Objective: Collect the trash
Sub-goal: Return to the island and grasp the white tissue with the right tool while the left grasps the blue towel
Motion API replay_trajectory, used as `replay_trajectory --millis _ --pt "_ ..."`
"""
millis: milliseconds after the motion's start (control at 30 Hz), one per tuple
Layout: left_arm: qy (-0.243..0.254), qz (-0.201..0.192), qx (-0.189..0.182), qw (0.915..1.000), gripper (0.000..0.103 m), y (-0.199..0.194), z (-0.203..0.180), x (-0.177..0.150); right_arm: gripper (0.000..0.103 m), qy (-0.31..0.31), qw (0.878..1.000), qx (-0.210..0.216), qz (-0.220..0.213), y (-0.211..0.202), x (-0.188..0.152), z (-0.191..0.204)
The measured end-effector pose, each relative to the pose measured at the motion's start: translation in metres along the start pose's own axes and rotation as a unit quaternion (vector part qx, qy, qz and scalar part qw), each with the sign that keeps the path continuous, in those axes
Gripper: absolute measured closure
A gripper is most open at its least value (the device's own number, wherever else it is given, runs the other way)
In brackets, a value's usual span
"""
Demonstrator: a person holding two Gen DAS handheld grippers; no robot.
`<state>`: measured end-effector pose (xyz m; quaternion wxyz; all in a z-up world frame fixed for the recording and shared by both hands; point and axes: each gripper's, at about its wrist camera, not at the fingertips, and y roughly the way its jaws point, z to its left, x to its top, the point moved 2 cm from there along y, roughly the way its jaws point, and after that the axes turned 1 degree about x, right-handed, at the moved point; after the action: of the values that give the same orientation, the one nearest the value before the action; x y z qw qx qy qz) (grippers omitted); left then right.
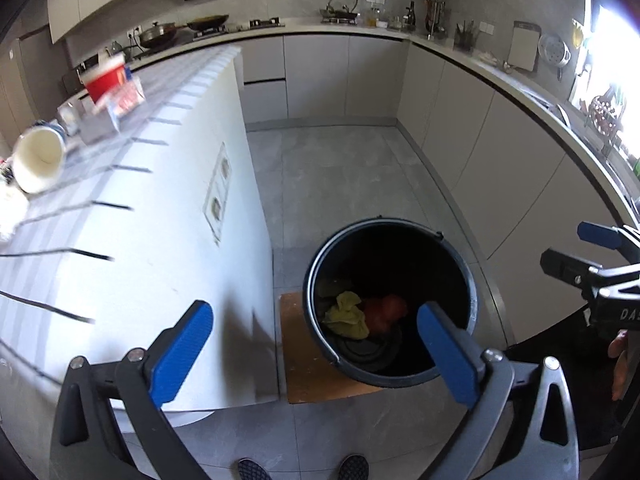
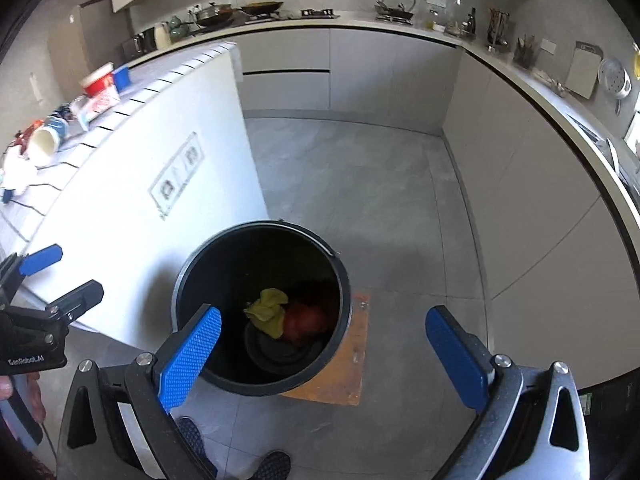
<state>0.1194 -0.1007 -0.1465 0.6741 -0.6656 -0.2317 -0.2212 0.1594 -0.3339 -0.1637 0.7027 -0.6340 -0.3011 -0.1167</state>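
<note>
A black bucket (image 1: pixel 472 304) stands on a brown board on the floor beside the white island; it also shows in the right wrist view (image 2: pixel 344 300). Inside lie a yellow crumpled piece (image 1: pixel 347 314) (image 2: pixel 269 312) and a red piece (image 1: pixel 386 310) (image 2: pixel 304 320). My left gripper (image 1: pixel 316 340) is open and empty above the bucket's left rim. My right gripper (image 2: pixel 324 340) is open and empty above the bucket's right side. On the island top lie a white paper cup (image 1: pixel 38 160) (image 2: pixel 43 144), a red tub (image 1: pixel 105 82) (image 2: pixel 98 80) and a red-white carton (image 1: pixel 126 100) (image 2: pixel 98 105).
The white island (image 1: pixel 160 240) fills the left. Grey cabinets and a curved counter (image 1: pixel 520 92) with pans and utensils run along the back and right. Grey floor tiles (image 2: pixel 360 184) lie between them. My shoes (image 1: pixel 352 468) show at the bottom edge.
</note>
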Motion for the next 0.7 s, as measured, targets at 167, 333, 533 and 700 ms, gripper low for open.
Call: replay_trajectory --millis 167,333,533,700 --pt "-0.005 -0.019 0.017 0.9996 0.000 -0.035 0.019 0.006 0.000 -0.008 1.000 0.007 -0.011 -0.030 0.004 0.017" --pt "-0.030 -0.045 0.041 0.9977 0.000 -0.070 0.047 0.001 0.000 -0.012 0.999 0.029 -0.037 -0.059 0.010 0.042" --pt "-0.083 -0.068 0.071 0.9917 0.000 -0.102 0.103 -0.005 0.000 -0.040 0.995 0.057 -0.065 -0.080 0.027 0.090" --pt "-0.112 -0.081 0.103 0.9850 0.000 -0.127 0.141 -0.012 0.000 -0.064 0.991 0.087 -0.084 -0.091 0.041 0.132"
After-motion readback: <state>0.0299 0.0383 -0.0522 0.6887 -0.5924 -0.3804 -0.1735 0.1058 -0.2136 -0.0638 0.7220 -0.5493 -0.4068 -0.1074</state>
